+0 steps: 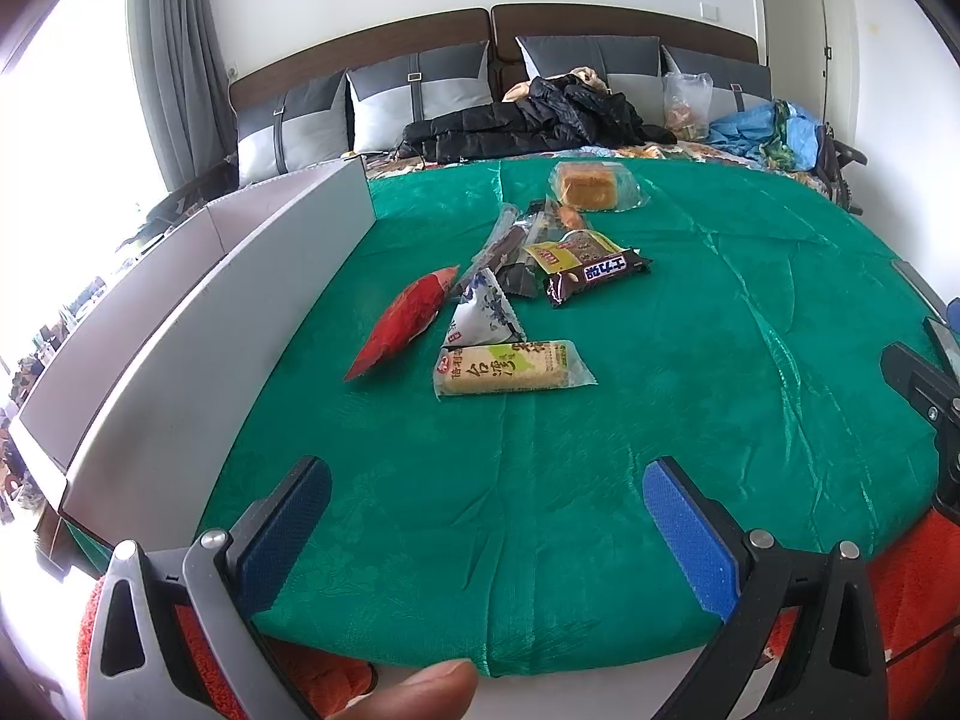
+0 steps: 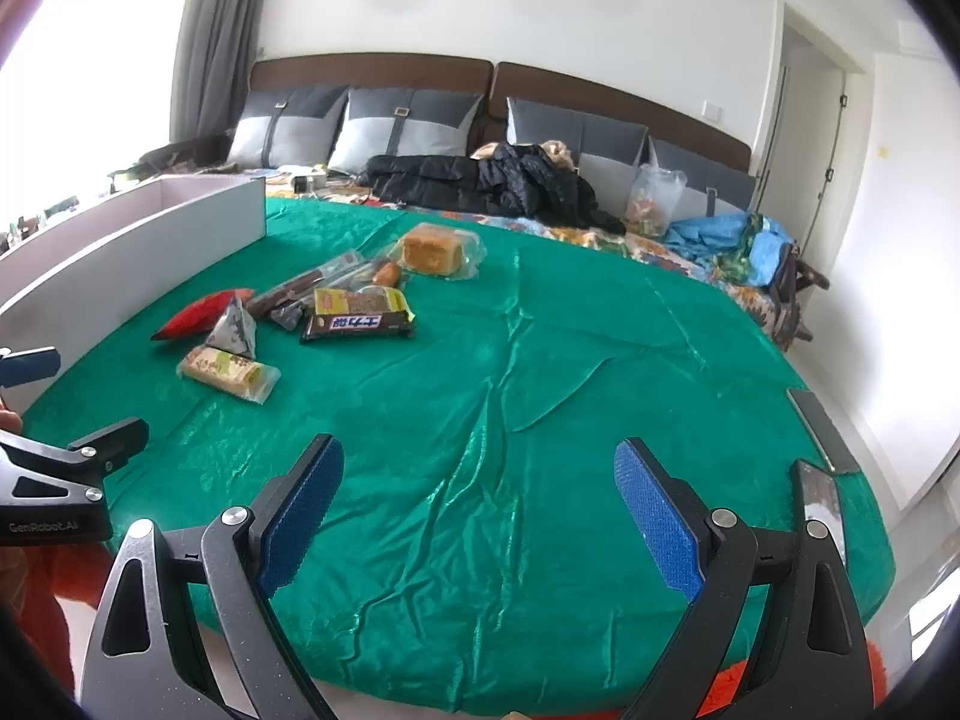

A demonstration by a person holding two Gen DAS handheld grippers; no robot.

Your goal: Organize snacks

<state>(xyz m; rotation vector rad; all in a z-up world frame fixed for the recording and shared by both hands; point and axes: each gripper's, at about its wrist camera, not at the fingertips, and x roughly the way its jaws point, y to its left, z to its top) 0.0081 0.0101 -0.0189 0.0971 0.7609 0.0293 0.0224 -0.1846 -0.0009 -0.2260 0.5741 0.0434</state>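
Both sets of tongs are spread wide with nothing in them, left tongs and right tongs hovering over the near edge of the green-covered bench. The snacks sit in a loose pile toward the white box. Nearest is the rice cracker pack, probably light, crinkly and crushable, so pinching across its short sides looks safest. The chocolate bar looks stiffer, the wrapped cake squishy.
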